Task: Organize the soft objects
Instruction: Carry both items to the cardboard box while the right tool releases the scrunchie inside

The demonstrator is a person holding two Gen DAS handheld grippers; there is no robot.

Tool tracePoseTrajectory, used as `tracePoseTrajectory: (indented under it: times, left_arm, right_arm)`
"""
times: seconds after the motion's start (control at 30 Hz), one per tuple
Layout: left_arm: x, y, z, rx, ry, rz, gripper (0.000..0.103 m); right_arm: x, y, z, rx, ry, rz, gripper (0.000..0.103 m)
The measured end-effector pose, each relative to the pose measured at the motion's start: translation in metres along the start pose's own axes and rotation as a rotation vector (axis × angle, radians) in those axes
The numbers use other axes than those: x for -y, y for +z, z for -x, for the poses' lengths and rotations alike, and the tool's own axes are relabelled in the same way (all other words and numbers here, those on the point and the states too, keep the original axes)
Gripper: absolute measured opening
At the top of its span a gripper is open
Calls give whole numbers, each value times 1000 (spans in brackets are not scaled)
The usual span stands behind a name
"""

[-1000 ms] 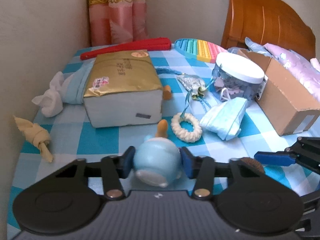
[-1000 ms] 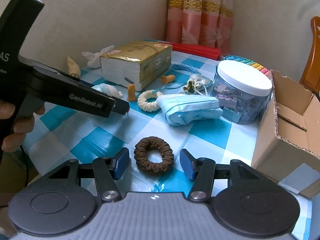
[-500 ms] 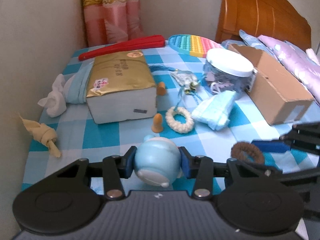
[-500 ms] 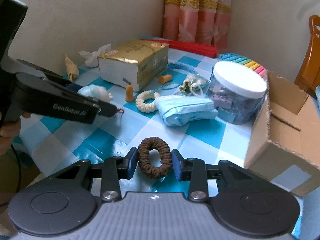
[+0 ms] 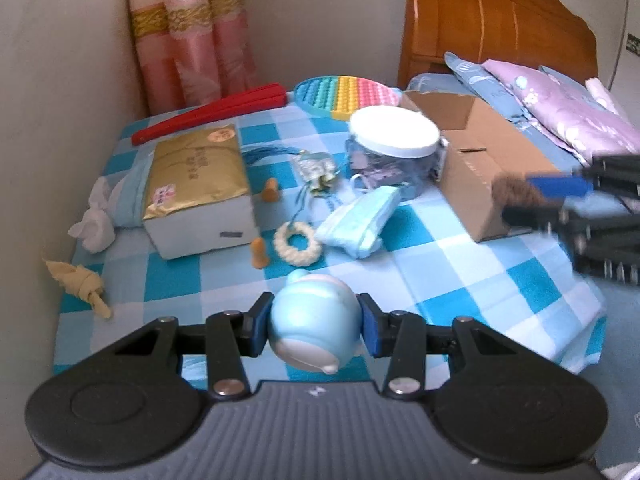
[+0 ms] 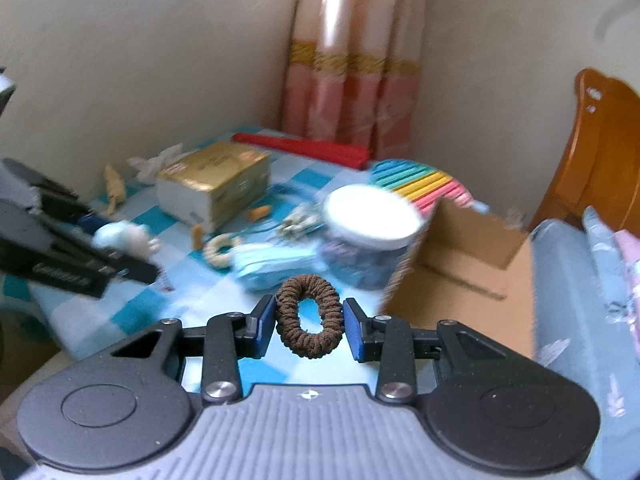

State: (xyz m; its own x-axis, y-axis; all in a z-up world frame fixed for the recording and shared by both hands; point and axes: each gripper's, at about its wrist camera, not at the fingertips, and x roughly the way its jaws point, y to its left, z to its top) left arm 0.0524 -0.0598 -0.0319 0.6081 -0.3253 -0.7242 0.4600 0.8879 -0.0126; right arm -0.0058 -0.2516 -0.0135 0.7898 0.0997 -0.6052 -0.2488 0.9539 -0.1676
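My left gripper is shut on a pale blue squishy toy, held above the blue checked tablecloth. My right gripper is shut on a brown hair scrunchie, squeezed into an oval and lifted off the table. In the left wrist view the right gripper and the scrunchie hang blurred beside the open cardboard box. In the right wrist view the left gripper holds the blue toy at the left.
On the table lie a gold tissue pack, a white scrunchie, a blue face mask, two orange earplugs, a white-lidded jar, a knotted yellow cloth, a red fan and a rainbow pop toy. A bed stands at the right.
The right gripper closed on the brown scrunchie and lifted it off the table toward the box. The left gripper rose and drew back with the blue toy.
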Motion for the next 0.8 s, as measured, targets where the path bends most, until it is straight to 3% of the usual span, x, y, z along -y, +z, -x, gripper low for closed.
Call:
tracePoseTrajectory:
  times: [0.17,0.4,0.5,0.67,0.8]
  left_arm:
    - [12,11,1,-2,-16,-16,44]
    - [33,33,-4,-3,-34,-74,44]
    - [41,45,-9,-1,-42,-97,44]
    - [53,65,-19,-16,-84,-135,44]
    - [66,85,-29,-39,-111,-189,44]
  right_arm:
    - [32,11,2,21,-70,25,41]
    - [68,17,-26,-47,-62,40,42]
    - [77,16,-36,-98,-7,43,49]
    - [86,15,-46,-199,118,9,75]
    - [87,16,-46,-256,157,17,83]
